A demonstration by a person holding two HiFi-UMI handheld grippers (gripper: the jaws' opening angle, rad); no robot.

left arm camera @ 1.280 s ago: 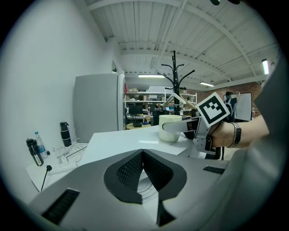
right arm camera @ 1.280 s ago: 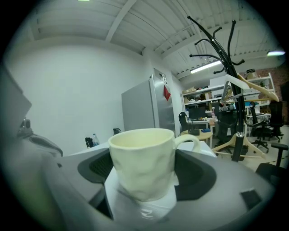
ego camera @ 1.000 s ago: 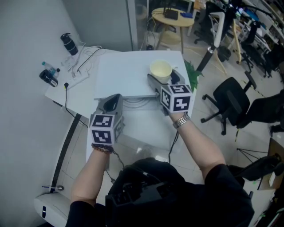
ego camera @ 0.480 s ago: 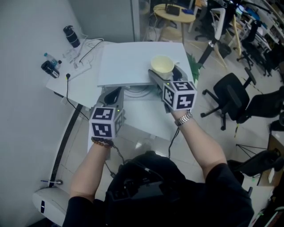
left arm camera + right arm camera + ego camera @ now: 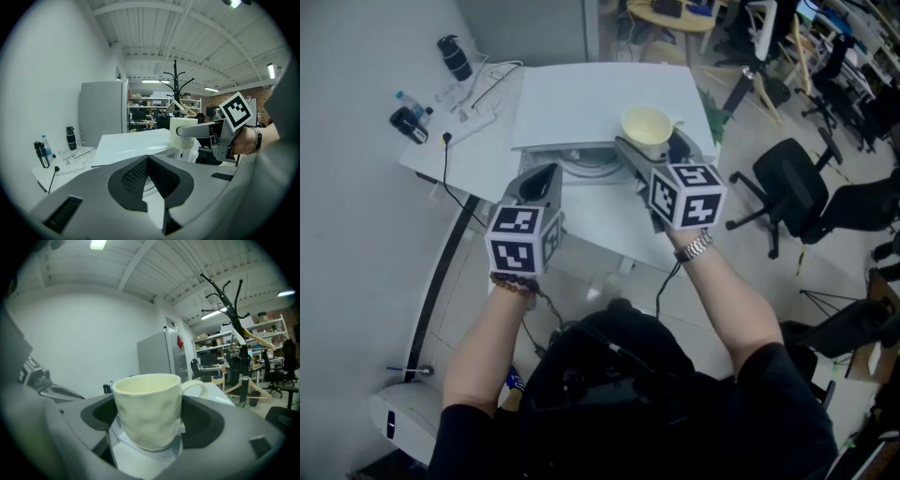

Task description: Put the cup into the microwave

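Centre of the head view: the microwave (image 5: pixel 600 94) mouth gapes, turntable (image 5: pixel 581 161) bare. The left gripper (image 5: pixel 547 174), jaws together, crowds its left part. The right gripper (image 5: pixel 652 148), clamping the cup (image 5: pixel 645 122), crowds its right part. Bottles (image 5: pixel 455 58) and cables (image 5: pixel 483 86) clutter the upper left, and an office chair (image 5: pixel 787 202) stands at right.

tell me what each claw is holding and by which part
The right claw holds the cup by its body, jaws pressed on opposite sides of the wall; the handle is free. The left claw is shut on nothing.
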